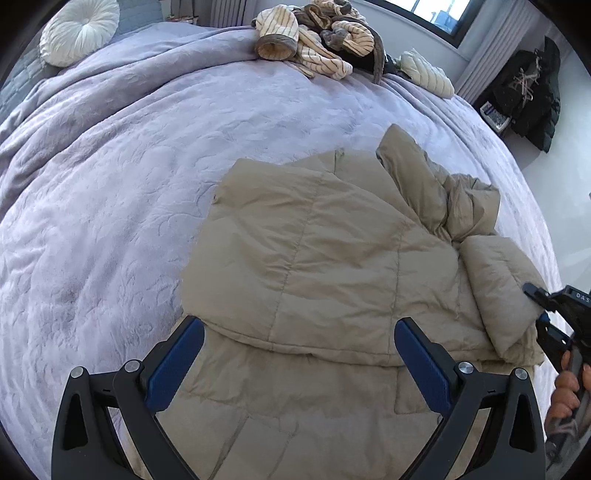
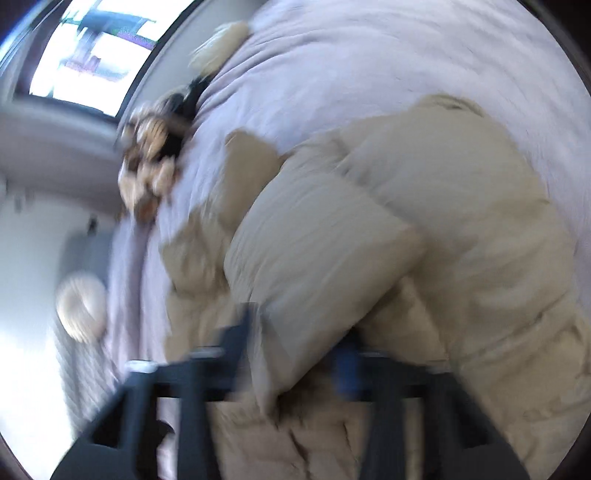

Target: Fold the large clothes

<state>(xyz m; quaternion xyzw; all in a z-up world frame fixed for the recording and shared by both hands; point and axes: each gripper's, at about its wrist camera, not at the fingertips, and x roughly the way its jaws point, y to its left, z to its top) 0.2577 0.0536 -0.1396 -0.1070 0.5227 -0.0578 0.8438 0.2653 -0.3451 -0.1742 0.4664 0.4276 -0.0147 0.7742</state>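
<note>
We worked on a lavender embossed bedspread (image 1: 110, 221) beneath a window (image 1: 439, 14); left gripper (image 1: 299, 347) released, right gripper (image 2: 299, 332) grasping the beige quilted jacket (image 1: 332, 251).

In front of me a lilac blanket (image 1: 110, 184) covers the bed, a round white cushion (image 1: 79, 31) at its head, daylight from the window (image 1: 439, 14), pale floor (image 1: 565, 192).
</note>
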